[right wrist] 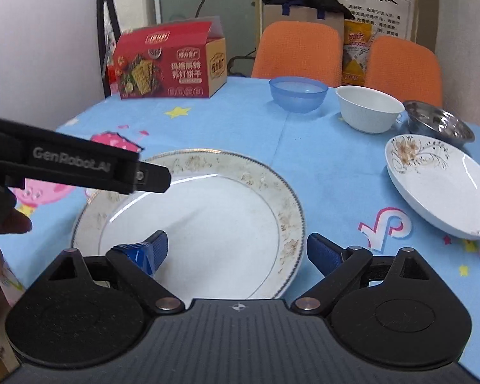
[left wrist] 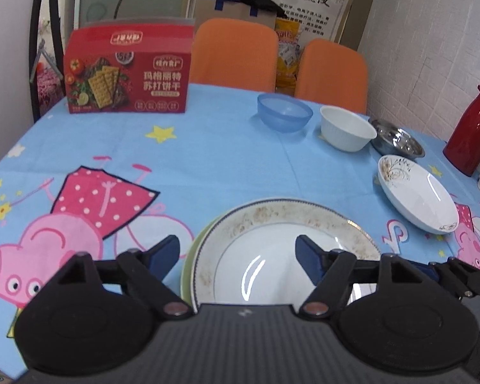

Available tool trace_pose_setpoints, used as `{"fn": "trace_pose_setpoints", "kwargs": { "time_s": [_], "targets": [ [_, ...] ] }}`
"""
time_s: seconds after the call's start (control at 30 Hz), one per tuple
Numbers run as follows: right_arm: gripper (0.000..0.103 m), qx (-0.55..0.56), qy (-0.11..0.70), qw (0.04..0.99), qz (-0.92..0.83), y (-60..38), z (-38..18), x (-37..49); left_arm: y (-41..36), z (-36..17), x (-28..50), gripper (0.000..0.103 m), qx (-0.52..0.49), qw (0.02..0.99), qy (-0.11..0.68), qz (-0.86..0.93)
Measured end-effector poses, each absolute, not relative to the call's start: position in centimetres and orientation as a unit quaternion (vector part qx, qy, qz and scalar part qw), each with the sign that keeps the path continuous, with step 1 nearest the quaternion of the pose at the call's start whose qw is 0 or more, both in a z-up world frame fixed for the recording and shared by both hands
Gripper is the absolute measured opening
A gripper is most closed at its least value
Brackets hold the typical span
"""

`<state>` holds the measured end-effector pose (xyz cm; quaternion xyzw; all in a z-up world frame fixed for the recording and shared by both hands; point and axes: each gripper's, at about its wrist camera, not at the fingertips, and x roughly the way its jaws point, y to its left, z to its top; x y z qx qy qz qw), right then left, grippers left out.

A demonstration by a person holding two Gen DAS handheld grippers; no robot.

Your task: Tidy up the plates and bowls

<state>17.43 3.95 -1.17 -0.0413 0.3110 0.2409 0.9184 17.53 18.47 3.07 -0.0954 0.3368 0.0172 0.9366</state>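
A large white plate with a worn gilt rim (right wrist: 188, 224) is lying flat near the front of the table, on a blue cartoon-print tablecloth (left wrist: 208, 147), and in the left wrist view a pale green plate (left wrist: 188, 268) is showing under its left edge. The left gripper (left wrist: 238, 257) is hovering over the near left part of this stack with its blue fingers (left wrist: 164, 256) standing apart, one on each side of the plate's left rim, and nothing is pressing between them. The right gripper (right wrist: 236, 252) is hanging over the plate's near right edge, its fingers (right wrist: 323, 252) spread wide with the rim passing between them unclamped. To the right, well apart from the stack, a white oval dish with a flower pattern (right wrist: 438, 185) is sitting tilted on the cloth. Farther back a row is standing: a blue translucent bowl (right wrist: 299, 92), a white bowl (right wrist: 369, 107) just to its right, and a steel bowl (right wrist: 438, 123) beside that. A red cracker box (left wrist: 128, 70) is standing at the far left of the table, two orange chair backs (left wrist: 233, 52) are rising behind the far edge, and a red thermos jug (left wrist: 473, 128) is standing at the far right.
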Motion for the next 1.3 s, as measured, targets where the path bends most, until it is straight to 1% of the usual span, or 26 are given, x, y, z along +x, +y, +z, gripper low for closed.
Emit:
{"fn": "trace_pose_setpoints", "kwargs": {
  "time_s": [0.07,0.27,0.53,0.73,0.97,1.3],
  "targets": [
    [0.081,-0.014,0.303,0.924,0.233,2.6,-0.4,17.2,18.3,4.0,17.5,0.073,-0.092,0.940,0.328,0.016],
    [0.081,0.009,0.276,0.941,0.196,-1.4,1.2,16.7,15.2,5.0,18.9,0.073,-0.076,0.941,0.330,-0.022],
    [0.081,0.027,0.273,0.956,0.104,-9.3,1.6,18.3,8.8,4.2,23.4,0.073,-0.067,0.921,0.374,-0.092],
    [0.081,0.035,0.276,0.959,0.054,-13.7,1.9,22.1,4.9,3.6,28.7,0.073,-0.061,0.900,0.413,-0.126],
    [0.081,0.025,0.312,0.949,0.036,-15.4,0.2,27.9,1.3,1.9,34.8,0.073,-0.059,0.883,0.448,-0.128],
    [0.081,0.019,0.331,0.942,0.059,-15.5,-1.3,30.8,-1.5,0.3,38.0,0.073,-0.039,0.878,0.461,-0.120]
  ]
}}
